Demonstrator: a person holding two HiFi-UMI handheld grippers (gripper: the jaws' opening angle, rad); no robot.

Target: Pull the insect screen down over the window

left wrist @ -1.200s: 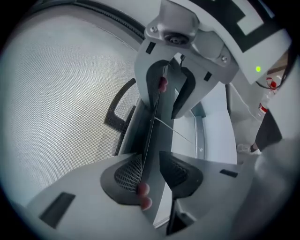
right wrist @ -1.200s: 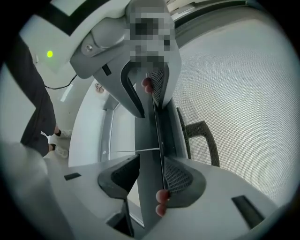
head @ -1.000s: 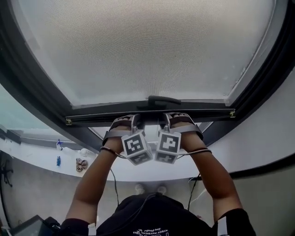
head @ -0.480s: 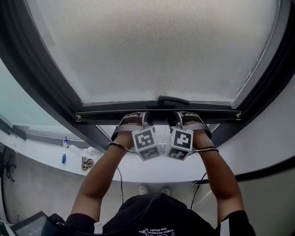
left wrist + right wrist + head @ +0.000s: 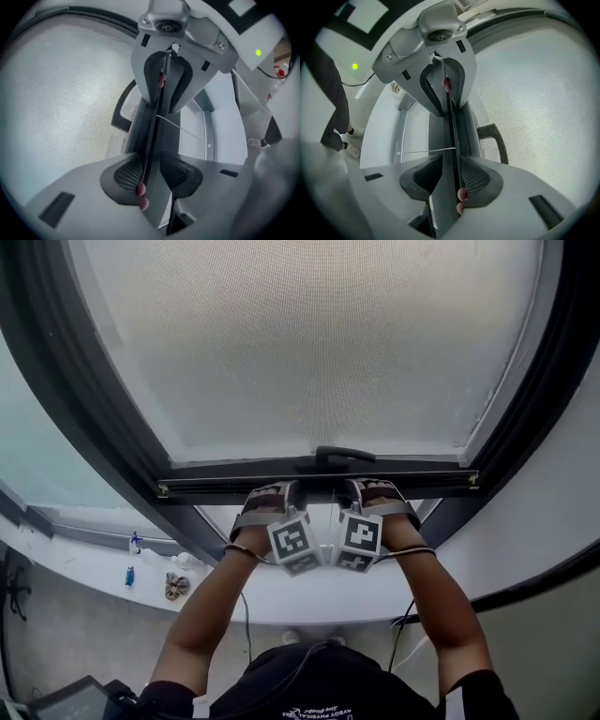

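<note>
My left gripper [image 5: 153, 129] has its ribbed pads [image 5: 125, 174] pinched onto the thin lip of the screen's bottom bar [image 5: 234, 486], with no gap between pad and metal. The right gripper [image 5: 452, 136] has just been closing, and its pads [image 5: 474, 178] now press on the same lip. Both hold the bar near its middle, side by side, just under the dark pull handle [image 5: 345, 455].

The bar runs from the left rail of the window frame [image 5: 84, 418] to the right rail. The mesh [image 5: 309, 343] fills everything above it. Below the bar a strip of the opening shows uncovered, so I judge the pull is far along but not finished.

The mesh looks soft and easy to tear, so I would never grip it. The bar looks stiff and light and is the proper hold. Its lip is narrow and smooth, so my pads could slide off under a hard tug. A roller screen probably springs back upward. I would pull with both hands evenly, so the bar stays square between the rails and does not jam.
</note>
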